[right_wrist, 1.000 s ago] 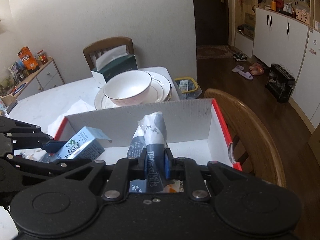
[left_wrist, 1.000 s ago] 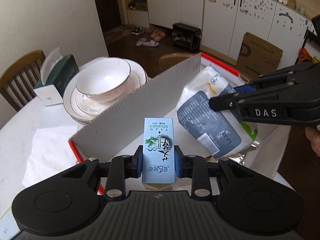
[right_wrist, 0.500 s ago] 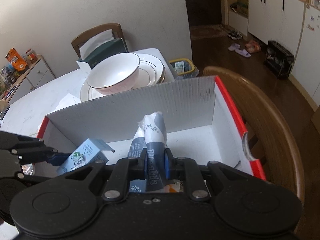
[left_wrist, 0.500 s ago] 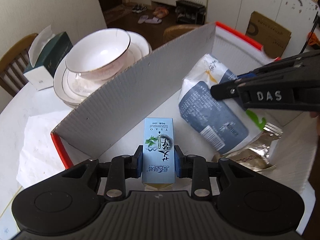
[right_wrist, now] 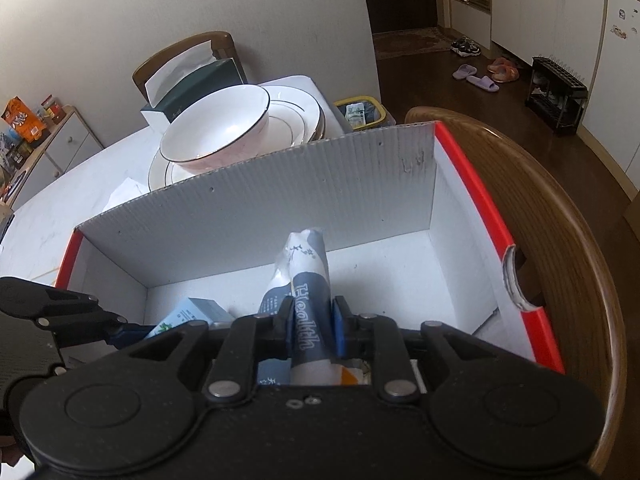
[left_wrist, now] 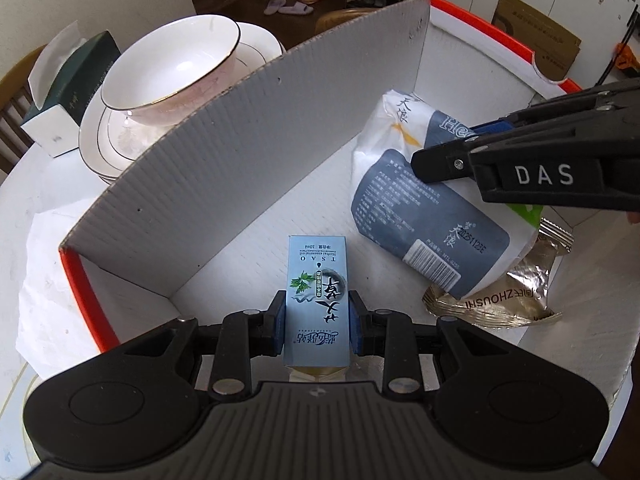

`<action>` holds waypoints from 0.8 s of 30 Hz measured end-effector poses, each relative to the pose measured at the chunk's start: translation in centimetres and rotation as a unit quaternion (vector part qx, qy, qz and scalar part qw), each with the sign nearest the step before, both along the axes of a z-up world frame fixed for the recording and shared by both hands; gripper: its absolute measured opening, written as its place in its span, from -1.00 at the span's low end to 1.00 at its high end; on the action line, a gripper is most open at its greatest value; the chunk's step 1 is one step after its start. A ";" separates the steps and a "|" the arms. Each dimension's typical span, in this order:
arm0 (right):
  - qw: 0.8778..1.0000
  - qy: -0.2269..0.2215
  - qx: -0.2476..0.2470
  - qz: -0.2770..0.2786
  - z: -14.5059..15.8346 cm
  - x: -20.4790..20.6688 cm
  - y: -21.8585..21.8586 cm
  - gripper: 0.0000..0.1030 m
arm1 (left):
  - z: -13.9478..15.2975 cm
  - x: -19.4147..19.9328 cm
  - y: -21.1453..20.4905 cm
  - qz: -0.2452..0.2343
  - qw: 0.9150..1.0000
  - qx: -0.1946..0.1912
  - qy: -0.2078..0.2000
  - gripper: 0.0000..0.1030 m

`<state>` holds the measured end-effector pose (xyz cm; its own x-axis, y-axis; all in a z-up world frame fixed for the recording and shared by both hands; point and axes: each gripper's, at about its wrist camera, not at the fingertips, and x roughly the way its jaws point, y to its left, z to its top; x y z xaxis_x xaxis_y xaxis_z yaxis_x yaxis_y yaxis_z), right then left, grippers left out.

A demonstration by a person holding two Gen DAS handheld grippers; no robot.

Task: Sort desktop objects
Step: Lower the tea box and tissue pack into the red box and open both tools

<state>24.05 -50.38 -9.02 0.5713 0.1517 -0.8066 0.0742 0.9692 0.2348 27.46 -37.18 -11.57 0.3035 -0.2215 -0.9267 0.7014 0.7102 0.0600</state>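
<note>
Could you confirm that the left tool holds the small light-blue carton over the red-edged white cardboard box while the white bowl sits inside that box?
Not quite: the white bowl sits on stacked white plates outside the red-edged white cardboard box, as the left wrist view shows. The left tool does hold the small light-blue carton over it.

Both wrist views look steeply down (close in) into one shared box (left_wrist: 224, 168).

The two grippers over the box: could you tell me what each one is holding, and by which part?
The left gripper clamps the pale blue carton across its sides near the lower end. The right gripper, jaws just opening, has the white-and-blue pouch between them at mid-length.
</note>
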 end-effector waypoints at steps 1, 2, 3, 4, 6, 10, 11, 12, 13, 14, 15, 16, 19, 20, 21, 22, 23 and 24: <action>1.000 0.000 -0.003 0.003 0.0 -0.1 0.1 -0.56 | -0.1 0.0 0.0 0.000 1.000 -0.001 0.002 -0.44; 1.000 0.000 -0.006 0.006 0.1 -0.1 0.1 -0.54 | -0.1 0.0 0.0 0.000 1.000 -0.001 0.004 -0.44; 1.000 0.001 -0.008 0.008 0.1 -0.2 0.1 -0.53 | -0.1 -0.1 0.1 -0.001 1.000 -0.001 0.006 -0.44; 1.000 0.001 -0.008 0.009 0.1 -0.3 0.1 -0.51 | -0.2 -0.1 0.1 -0.002 1.000 0.000 0.008 -0.44; 1.000 0.001 -0.009 0.010 0.3 -0.5 0.0 -0.48 | -0.2 -0.1 0.1 -0.005 1.000 0.000 0.015 -0.44; 1.000 -0.002 -0.019 0.018 0.6 -0.9 -0.2 -0.41 | -0.3 -0.5 0.2 -0.011 1.000 0.001 0.023 -0.44; 1.000 -0.003 -0.022 0.020 0.7 -1.1 -0.2 -0.37 | -0.2 -0.6 0.3 -0.010 1.000 -0.001 0.023 -0.44; 0.999 -0.005 -0.024 0.021 0.9 -1.2 -0.3 -0.35 | -0.2 -0.7 0.4 -0.010 1.000 -0.004 0.023 -0.44; 0.999 -0.006 -0.024 0.022 1.0 -1.4 -0.4 -0.32 | -0.1 -0.8 0.5 -0.010 1.000 -0.006 0.023 -0.44; 0.999 -0.006 -0.025 0.023 1.0 -1.5 -0.4 -0.30 | 0.0 -0.9 0.6 -0.011 1.000 -0.007 0.023 -0.44; 0.999 -0.006 -0.026 0.024 1.1 -1.6 -0.5 -0.29 | 0.1 -1.1 0.7 -0.011 1.000 -0.010 0.022 -0.44; 0.999 -0.007 -0.027 0.025 1.2 -1.8 -0.5 -0.29 | 0.2 -1.2 0.8 -0.011 1.000 -0.012 0.022 -0.43; 0.999 -0.009 -0.027 0.027 1.5 -2.2 -0.6 -0.28 | 0.6 -1.7 1.3 -0.011 0.999 -0.023 0.022 -0.43; 0.999 -0.010 -0.027 0.028 1.6 -2.4 -0.6 -0.26 | 0.8 -1.9 1.5 -0.009 0.999 -0.028 0.023 -0.43; 0.999 -0.011 -0.027 0.030 1.8 -2.6 -0.6 -0.23 | 0.9 -2.0 1.8 -0.007 0.999 -0.034 0.025 -0.42; 0.999 -0.014 -0.028 0.032 2.0 -2.8 -0.6 -0.15 | 1.1 -2.0 2.0 -0.006 0.999 -0.040 0.026 -0.41; 0.999 -0.017 -0.031 0.034 2.1 -3.1 -0.5 -0.09 | 1.2 -2.1 2.3 -0.006 0.999 -0.045 0.026 -0.41; 0.999 -0.020 -0.033 0.038 2.3 -3.4 -0.4 -0.07 | 1.4 -1.9 2.7 -0.007 0.998 -0.049 0.026 -0.41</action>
